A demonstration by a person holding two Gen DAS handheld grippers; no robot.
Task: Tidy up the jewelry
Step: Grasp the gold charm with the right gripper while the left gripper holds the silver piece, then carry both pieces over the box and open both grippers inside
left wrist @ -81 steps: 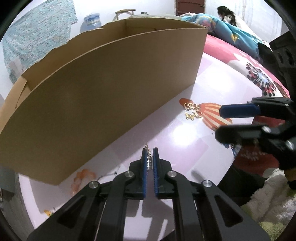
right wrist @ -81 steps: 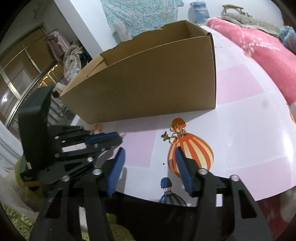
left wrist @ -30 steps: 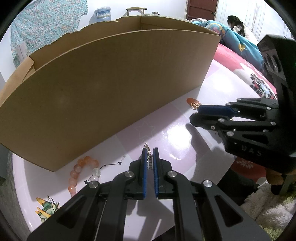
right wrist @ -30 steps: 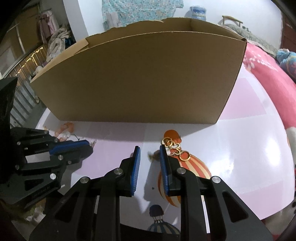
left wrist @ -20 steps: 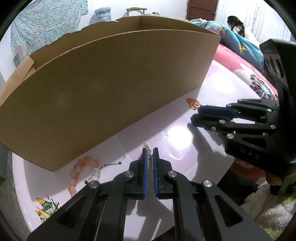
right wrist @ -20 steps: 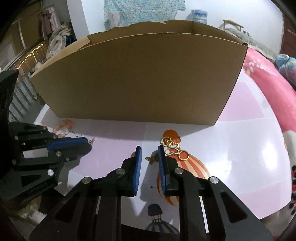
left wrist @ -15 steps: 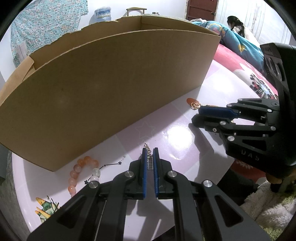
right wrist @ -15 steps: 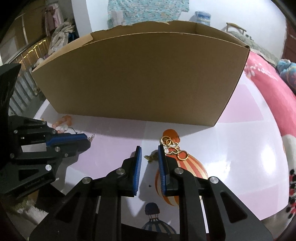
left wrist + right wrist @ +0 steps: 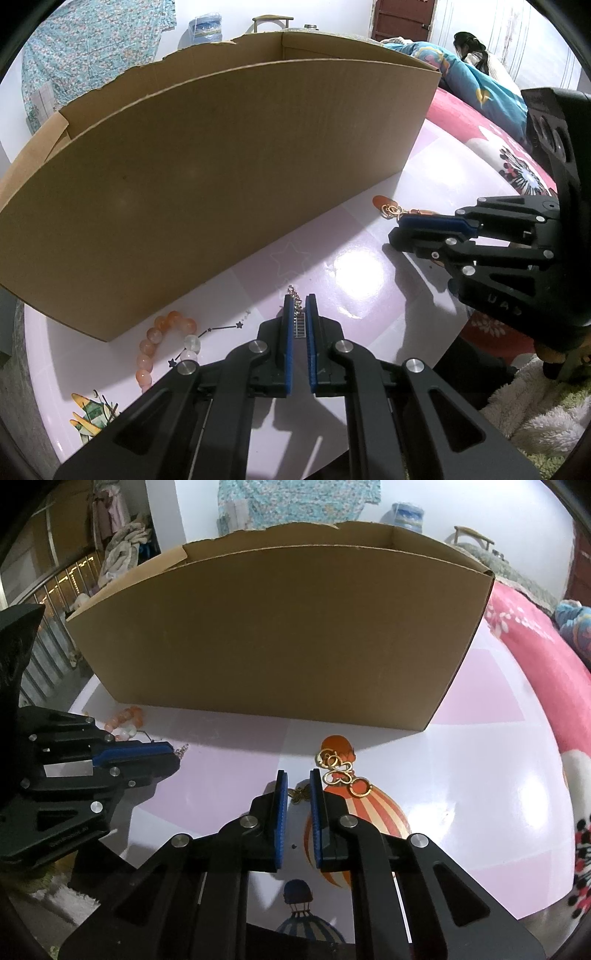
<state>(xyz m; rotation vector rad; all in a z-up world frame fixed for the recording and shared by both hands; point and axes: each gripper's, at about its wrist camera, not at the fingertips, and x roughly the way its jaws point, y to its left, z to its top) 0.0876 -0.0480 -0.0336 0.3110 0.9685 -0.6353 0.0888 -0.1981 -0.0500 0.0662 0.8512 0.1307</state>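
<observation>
Glossy pink worktop [image 9: 480, 760] with balloon prints, cardboard box [image 9: 280, 635] standing at the back. Left gripper [image 9: 300, 315]: jaws clamped on a thin silver chain [image 9: 297, 322], just beside a bead bracelet [image 9: 162, 339]. Right gripper [image 9: 298, 792]: jaws narrow, just been closing, a small butterfly charm [image 9: 300, 794] between them, contact unclear. Gold earrings [image 9: 341, 771] heaped just beside its right jaw, near the box.
</observation>
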